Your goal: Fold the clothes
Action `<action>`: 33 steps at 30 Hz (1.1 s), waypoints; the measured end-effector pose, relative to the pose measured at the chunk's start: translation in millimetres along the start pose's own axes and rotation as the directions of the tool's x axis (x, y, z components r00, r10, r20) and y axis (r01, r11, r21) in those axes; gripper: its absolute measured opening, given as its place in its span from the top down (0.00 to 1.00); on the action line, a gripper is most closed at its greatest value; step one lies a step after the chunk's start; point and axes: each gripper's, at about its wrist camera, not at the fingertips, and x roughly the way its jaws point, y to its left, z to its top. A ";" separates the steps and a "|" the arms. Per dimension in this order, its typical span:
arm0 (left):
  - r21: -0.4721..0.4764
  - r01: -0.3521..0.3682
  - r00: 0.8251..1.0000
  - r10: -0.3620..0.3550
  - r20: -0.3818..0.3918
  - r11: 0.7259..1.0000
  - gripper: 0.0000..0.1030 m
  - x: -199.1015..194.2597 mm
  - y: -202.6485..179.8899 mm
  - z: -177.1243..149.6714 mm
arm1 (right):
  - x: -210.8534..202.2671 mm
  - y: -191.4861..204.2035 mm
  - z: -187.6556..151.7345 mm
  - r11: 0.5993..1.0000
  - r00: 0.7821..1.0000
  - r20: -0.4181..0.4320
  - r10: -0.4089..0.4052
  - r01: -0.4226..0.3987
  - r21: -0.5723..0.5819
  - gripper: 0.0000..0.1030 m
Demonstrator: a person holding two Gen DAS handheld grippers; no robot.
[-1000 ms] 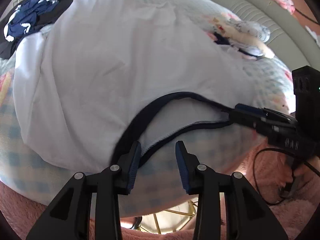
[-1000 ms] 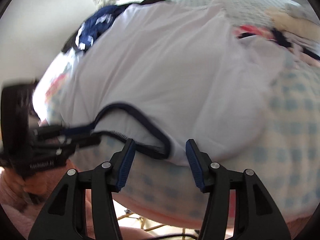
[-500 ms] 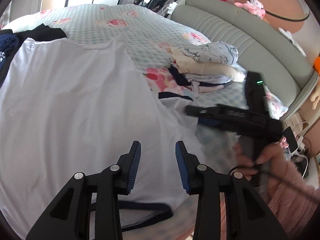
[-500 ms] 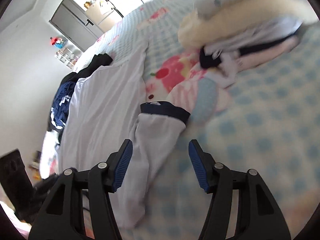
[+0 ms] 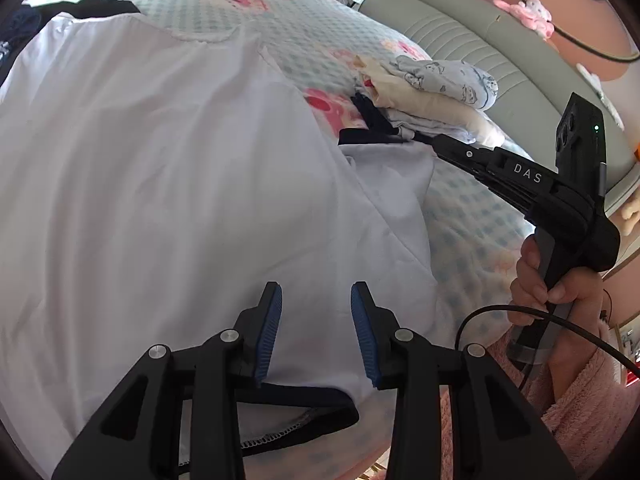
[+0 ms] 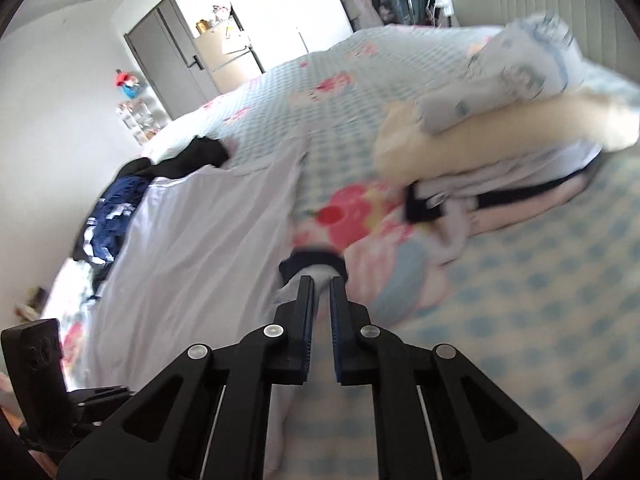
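A white T-shirt point(image 5: 168, 184) with navy trim lies spread flat on the bed; its navy collar point(image 5: 296, 420) is at the near edge under my left gripper. My left gripper point(image 5: 316, 328) is open and empty above the shirt's lower middle. My right gripper point(image 6: 320, 292) is shut on the shirt's right sleeve point(image 6: 316, 276) just behind its navy cuff point(image 6: 312, 260). In the left wrist view the right gripper point(image 5: 436, 145) reaches to that sleeve point(image 5: 392, 176) from the right.
A stack of folded clothes point(image 5: 436, 92) point(image 6: 500, 120) sits on the checked bedspread point(image 5: 472, 216) right of the sleeve. Dark unfolded clothes point(image 6: 116, 208) lie at the shirt's far left. A grey headboard point(image 5: 492, 52) bounds the bed's right side.
Both grippers rose from the collar at the near edge. The right gripper moved over the right sleeve and shut on it near the cuff. The left gripper stayed open.
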 end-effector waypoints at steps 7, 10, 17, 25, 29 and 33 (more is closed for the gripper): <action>-0.001 -0.028 0.999 0.028 0.019 1.000 0.63 -3.9 -2.7 0.6 | 14.2 -30.1 -20.3 0.973 0.984 -0.098 0.152 -0.131 0.189 0.47; 0.010 -0.012 1.000 0.012 0.005 1.000 0.63 -4.6 -9.7 5.3 | 33.3 -30.9 -33.2 0.943 0.962 -0.134 0.237 -0.194 0.269 0.26; 0.040 -0.062 0.998 0.063 -0.021 0.997 0.62 -3.4 -23.8 6.7 | 52.2 -18.1 -29.2 0.927 0.951 -0.053 0.305 -0.283 0.247 0.91; -0.001 -0.013 0.998 0.013 -0.060 1.000 0.62 17.8 -34.2 16.6 | 10.8 -46.5 -34.0 0.979 0.993 0.000 0.114 -0.112 0.168 0.93; 0.066 -0.017 1.000 0.016 0.001 0.998 0.62 23.1 -59.4 46.5 | -6.8 -57.9 -31.5 0.968 0.991 0.057 0.122 -0.131 0.213 0.93; 0.153 -0.025 1.000 0.023 0.014 0.988 0.62 43.4 -88.4 72.7 | -23.8 -59.5 -27.7 0.982 0.993 0.104 0.052 -0.070 0.173 0.92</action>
